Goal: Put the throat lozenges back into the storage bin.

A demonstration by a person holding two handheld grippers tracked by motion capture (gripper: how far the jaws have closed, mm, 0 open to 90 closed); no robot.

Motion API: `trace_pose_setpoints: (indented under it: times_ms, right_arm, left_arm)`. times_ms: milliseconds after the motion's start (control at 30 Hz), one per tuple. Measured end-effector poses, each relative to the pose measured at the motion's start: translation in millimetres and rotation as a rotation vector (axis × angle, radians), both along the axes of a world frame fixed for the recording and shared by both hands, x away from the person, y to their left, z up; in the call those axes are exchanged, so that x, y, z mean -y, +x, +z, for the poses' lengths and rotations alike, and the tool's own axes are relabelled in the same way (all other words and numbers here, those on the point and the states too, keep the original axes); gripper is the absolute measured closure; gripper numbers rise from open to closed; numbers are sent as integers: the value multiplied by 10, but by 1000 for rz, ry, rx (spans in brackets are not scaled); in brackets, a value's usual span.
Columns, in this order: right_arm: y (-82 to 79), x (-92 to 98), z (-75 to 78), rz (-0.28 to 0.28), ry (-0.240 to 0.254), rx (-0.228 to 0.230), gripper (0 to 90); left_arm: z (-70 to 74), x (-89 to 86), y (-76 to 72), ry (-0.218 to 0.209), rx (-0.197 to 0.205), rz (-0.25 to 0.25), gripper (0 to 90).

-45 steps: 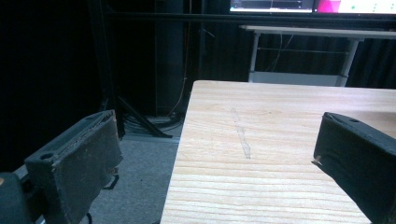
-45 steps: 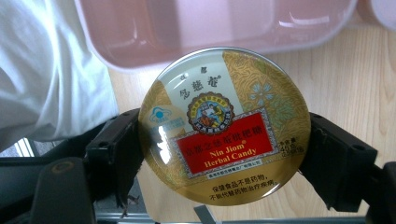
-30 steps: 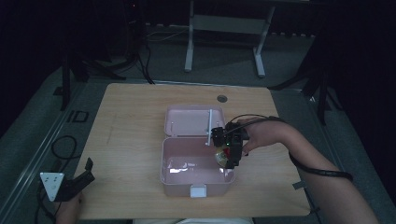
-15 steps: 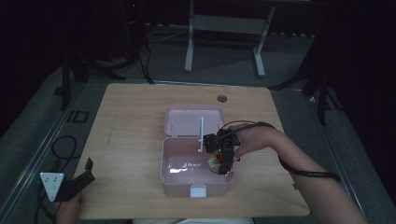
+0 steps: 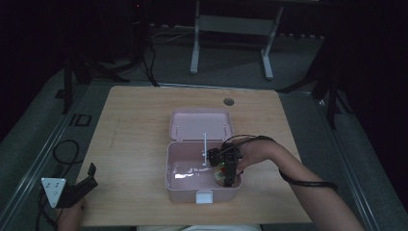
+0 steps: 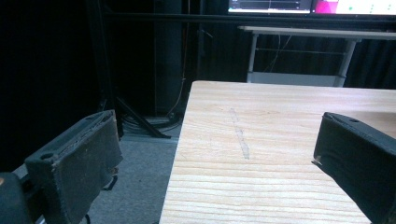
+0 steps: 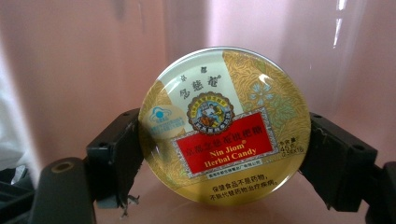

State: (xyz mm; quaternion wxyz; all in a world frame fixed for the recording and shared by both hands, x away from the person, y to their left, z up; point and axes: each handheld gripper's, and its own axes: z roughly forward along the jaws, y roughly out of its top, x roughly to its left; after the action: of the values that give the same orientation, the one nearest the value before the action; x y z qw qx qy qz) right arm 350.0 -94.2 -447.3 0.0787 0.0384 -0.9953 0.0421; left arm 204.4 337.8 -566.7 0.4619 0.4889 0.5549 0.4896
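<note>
While the left gripper (image 5: 79, 185) idles agape at the bench (image 5: 134, 144) corner, the right gripper (image 7: 224, 161) clamps the candy tin (image 7: 224, 123) edgewise, lowering it inside the pink box (image 5: 185, 185).

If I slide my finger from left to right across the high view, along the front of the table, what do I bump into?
left gripper → pink box → candy tin held in the right gripper → the person's forearm
</note>
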Motion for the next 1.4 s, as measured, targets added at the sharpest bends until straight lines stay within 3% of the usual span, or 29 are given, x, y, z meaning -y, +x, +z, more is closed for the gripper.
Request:
trace_pose_setpoints:
  times_ms: [400,500,733,833,1167,1400]
  right_arm:
    - [-7,40,-41,-22,23,45,203]
    - [1,38,-42,-34,17,39,202]
    - [0,18,-72,-47,-4,76,202]
    - [15,6,-113,-59,-29,47,203]
    - [-6,-66,-167,-59,-89,105,202]
    - [1,-78,-176,-60,-110,101,189]
  left_arm:
    - [1,-3,1,-2,-3,-4,11]
    - [1,-2,1,-1,-4,-4,10]
    - [2,-5,0,-4,-4,-8,11]
    - [2,-5,1,-4,-4,-8,11]
    - [2,-3,0,-1,-5,-10,11]
    - [2,-4,0,-1,-6,-12,11]
